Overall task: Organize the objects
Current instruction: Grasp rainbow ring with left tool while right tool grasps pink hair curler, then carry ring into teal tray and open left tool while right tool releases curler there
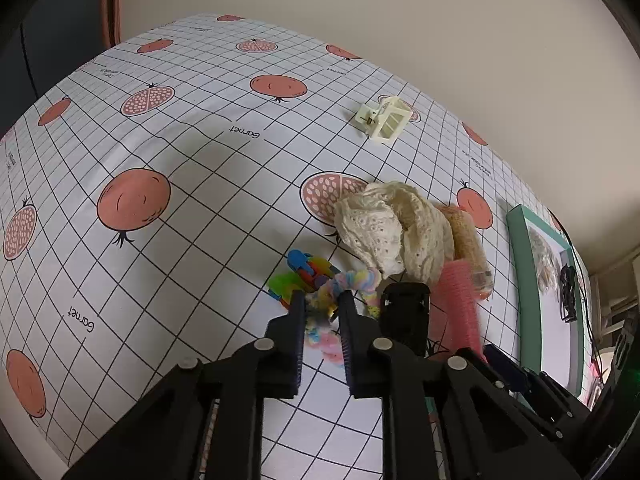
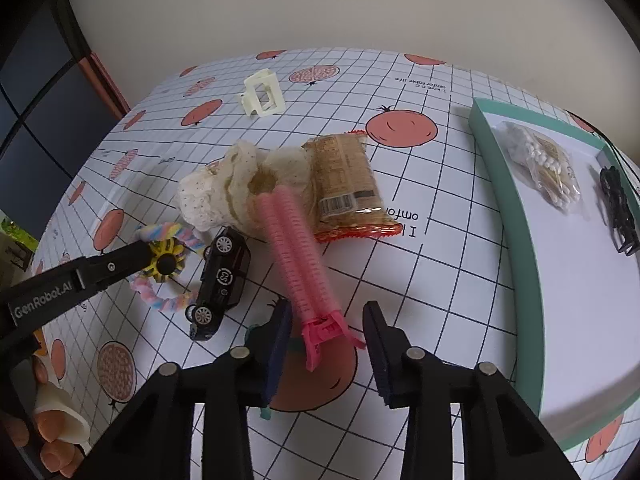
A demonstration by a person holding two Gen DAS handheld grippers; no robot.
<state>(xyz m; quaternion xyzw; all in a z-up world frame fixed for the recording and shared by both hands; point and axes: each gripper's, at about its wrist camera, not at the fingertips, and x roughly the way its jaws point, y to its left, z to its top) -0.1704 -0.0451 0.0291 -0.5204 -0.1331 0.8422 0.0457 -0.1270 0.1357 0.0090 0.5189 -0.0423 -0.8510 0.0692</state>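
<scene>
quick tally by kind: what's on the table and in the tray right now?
Hair clips: 3 (cream claw clip, pink roller clip, black claw clip)
Scrunchies: 2 (cream lace, pastel)
Toy car: 1
Snack pack: 1
Cotton swab bag: 1
Colourful plastic toy: 1
Total: 9

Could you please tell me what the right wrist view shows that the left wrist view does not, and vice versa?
Only the right wrist view shows the right gripper, open around the pink curler clip, and the snack packet's full face with barcode. Only the left wrist view shows colourful plastic clips beyond the left gripper, which straddles the pastel scrunchie. Both show the cream lace fabric, cream claw clip, black toy car and the teal tray.
</scene>
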